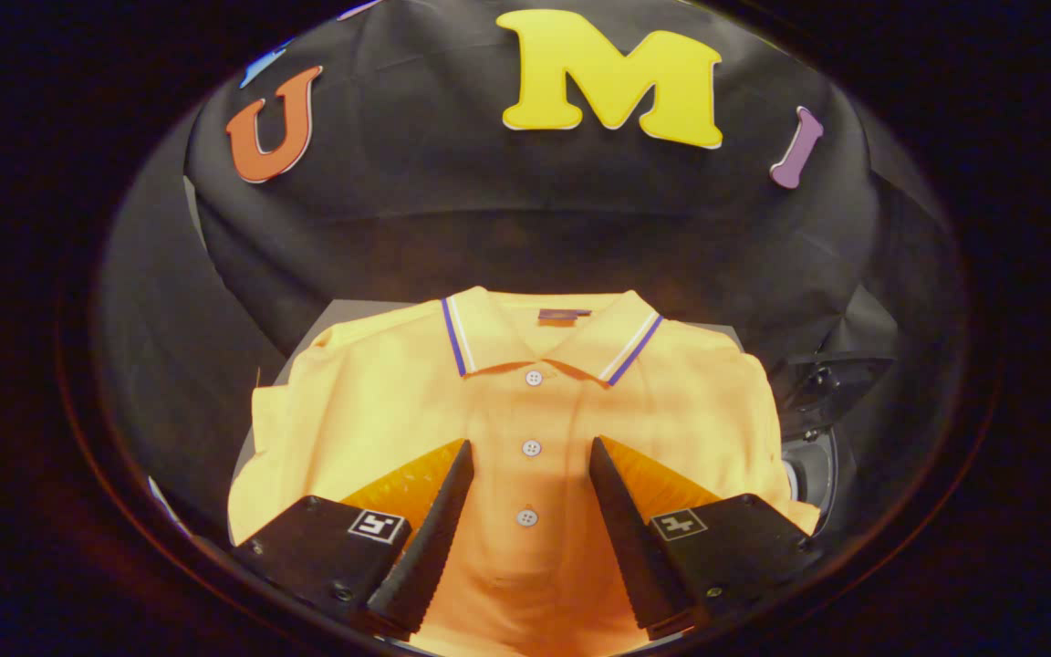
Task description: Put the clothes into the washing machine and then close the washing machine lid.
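A folded orange polo shirt [525, 401] lies flat on a grey surface [329, 319], its collar edged with blue and white stripes and its button placket running straight toward me. My gripper [531, 447] hovers over the shirt's lower front, fingers spread wide apart with the placket and two buttons showing between them. Nothing is held between the fingers. I cannot tell whether the fingertips touch the cloth.
To the right of the shirt stands a dark machine part [822, 429] with a round grey opening, partly hidden by the shirt's edge. Black cloth walls the space behind and to both sides.
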Available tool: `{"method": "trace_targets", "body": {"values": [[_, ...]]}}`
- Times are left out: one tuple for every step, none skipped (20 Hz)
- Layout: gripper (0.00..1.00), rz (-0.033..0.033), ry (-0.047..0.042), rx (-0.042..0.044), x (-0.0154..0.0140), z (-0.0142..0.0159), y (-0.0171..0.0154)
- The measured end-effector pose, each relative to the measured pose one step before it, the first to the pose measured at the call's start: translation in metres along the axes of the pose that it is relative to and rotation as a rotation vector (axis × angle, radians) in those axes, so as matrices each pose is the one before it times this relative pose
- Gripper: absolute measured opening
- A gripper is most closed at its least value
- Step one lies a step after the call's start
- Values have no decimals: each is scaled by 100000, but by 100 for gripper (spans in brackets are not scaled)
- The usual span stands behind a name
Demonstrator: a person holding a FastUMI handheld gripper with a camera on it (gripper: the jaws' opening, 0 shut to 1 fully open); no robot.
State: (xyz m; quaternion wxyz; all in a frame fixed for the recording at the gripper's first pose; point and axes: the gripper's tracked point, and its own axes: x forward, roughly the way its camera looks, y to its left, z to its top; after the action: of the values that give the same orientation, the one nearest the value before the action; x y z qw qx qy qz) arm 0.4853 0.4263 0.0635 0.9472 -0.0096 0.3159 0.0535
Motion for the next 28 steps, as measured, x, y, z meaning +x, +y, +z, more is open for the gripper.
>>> {"method": "trace_targets", "body": {"values": [[80, 739, -617, 794, 70, -104, -73], [63, 1625, -1366, 722, 138, 361, -152], [46, 1395, -1069, 486, -171, 127, -39], [29, 1685, -851, -553, 280, 139, 13], [22, 2541, -1281, -2038, 201, -108, 146], [17, 2866, -1222, -1251, -22, 105, 25], [13, 2845, -931, 581, -160, -128, -50], [9, 2763, -700, 525, 70, 23, -130], [8, 2206, -167, 46, -119, -121, -87], [7, 2015, 314, 939, -109, 50, -19], [7, 1238, -243, 1639, -114, 79, -138], [7, 1860, -1569, 1480, -302, 146, -25], [6, 993, -1452, -88, -438, 194, -67], [6, 1421, -2970, -1162, -686, 525, 198], [6, 727, -2235, -2462, -614, 397, 98], [6, 636, -2606, -2060, -694, 598, 120], [6, 1004, -2640, -1384, -815, 615, 128], [6, 1593, -2333, -1153, -636, 536, 261], [6, 1673, -2868, -580, -882, 746, 223], [6, 1346, -3330, -572, -1016, 1025, 218], [6, 1106, -3242, -584, -1104, 940, 76], [6, 555, -3277, -674, -1146, 952, 269], [6, 362, -3045, -950, -1256, 1031, 82], [6, 61, -3003, -716, -1077, 1094, -42], [6, 339, -2534, -142, -1235, 1098, 95], [6, -26, -2856, -149, -1331, 1280, 90], [6, -105, -2500, -824, -1153, 868, 59], [6, -449, -2900, -377, -1218, 1110, -116]]}}
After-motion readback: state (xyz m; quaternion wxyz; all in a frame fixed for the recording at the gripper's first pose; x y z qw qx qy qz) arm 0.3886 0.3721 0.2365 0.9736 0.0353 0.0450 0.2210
